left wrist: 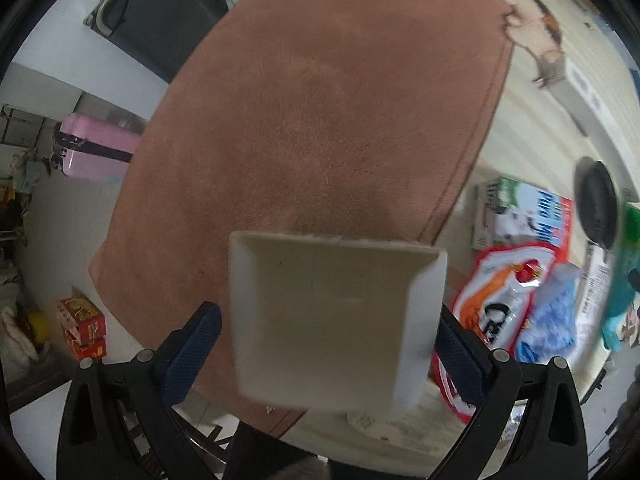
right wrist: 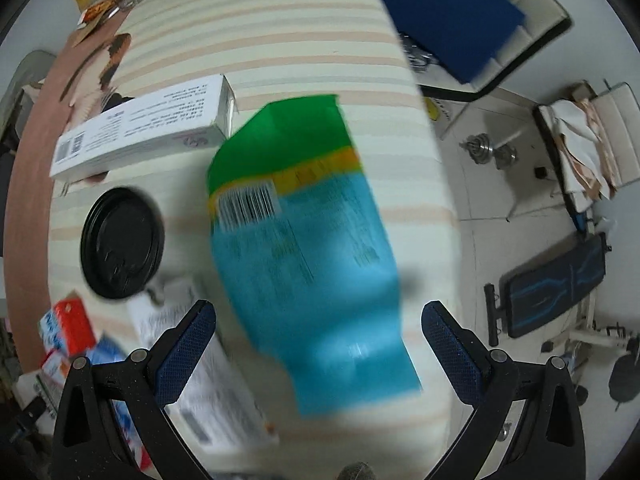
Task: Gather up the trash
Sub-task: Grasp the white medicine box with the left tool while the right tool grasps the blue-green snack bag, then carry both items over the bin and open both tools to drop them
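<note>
In the left wrist view a white square tray (left wrist: 332,320) hangs between the wide-apart fingers of my left gripper (left wrist: 326,354). It touches the right finger (left wrist: 460,360) and stands clear of the left one. A brown cloth (left wrist: 320,120) lies behind it. In the right wrist view a blue and green snack bag (right wrist: 304,248), blurred, lies between the open fingers of my right gripper (right wrist: 316,348), over the striped table (right wrist: 280,32). Neither pad touches the bag.
A black round lid (right wrist: 122,242), a long white carton (right wrist: 140,132) and a white printed box (right wrist: 208,384) lie left of the bag. A red-white wrapper (left wrist: 496,304), a blue wrapper (left wrist: 552,316) and a milk carton (left wrist: 520,212) lie at right. The table edge runs along the right.
</note>
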Tool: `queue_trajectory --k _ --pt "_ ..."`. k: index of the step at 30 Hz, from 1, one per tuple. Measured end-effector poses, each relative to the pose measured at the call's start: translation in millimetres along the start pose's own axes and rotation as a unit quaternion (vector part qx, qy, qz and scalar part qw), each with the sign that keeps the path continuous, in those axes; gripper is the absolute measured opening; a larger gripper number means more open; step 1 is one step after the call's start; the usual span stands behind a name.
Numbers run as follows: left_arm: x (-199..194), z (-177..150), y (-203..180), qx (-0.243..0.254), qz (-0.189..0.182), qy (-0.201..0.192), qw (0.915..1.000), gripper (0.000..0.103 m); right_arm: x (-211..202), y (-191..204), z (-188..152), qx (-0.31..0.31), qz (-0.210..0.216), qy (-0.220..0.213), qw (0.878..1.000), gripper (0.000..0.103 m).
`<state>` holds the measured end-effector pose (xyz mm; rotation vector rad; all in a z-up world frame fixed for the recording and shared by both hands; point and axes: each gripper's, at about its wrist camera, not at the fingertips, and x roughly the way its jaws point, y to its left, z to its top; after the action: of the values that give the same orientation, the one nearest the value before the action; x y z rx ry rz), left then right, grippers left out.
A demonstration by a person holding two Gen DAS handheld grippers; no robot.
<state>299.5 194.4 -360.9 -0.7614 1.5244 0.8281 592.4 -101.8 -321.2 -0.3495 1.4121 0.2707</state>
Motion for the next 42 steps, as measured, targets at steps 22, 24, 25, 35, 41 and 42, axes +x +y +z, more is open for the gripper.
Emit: queue_trajectory --k 22,24,25,35,41,42 --pt "-112 -30 -4 0.063 -0.03 -0.108 0.9918 0.088 -48 6 -38 0.018 0.063 -0.034 0.997 0.084" --pt "-128 -39 0 0.073 -0.039 -0.124 0.9889 0.088 -69 16 -58 0.018 0.076 -0.045 0.996 0.084" --pt "-135 -46 4 0.079 -0.043 -0.132 0.9872 0.088 -80 25 -69 0.017 0.082 -0.05 0.995 0.084" --pt "-174 -125 48 0.165 -0.119 -0.203 0.9578 0.088 -171 76 -205 0.036 0.124 -0.114 0.985 0.084" --pt "-165 -178 88 0.232 -0.145 -0.217 0.9371 0.088 -196 104 -322 0.073 0.125 -0.132 0.981 0.084" --pt "-160 -180 87 0.238 -0.143 -0.213 0.9369 0.088 -194 108 -341 0.079 0.125 -0.127 0.981 0.084"
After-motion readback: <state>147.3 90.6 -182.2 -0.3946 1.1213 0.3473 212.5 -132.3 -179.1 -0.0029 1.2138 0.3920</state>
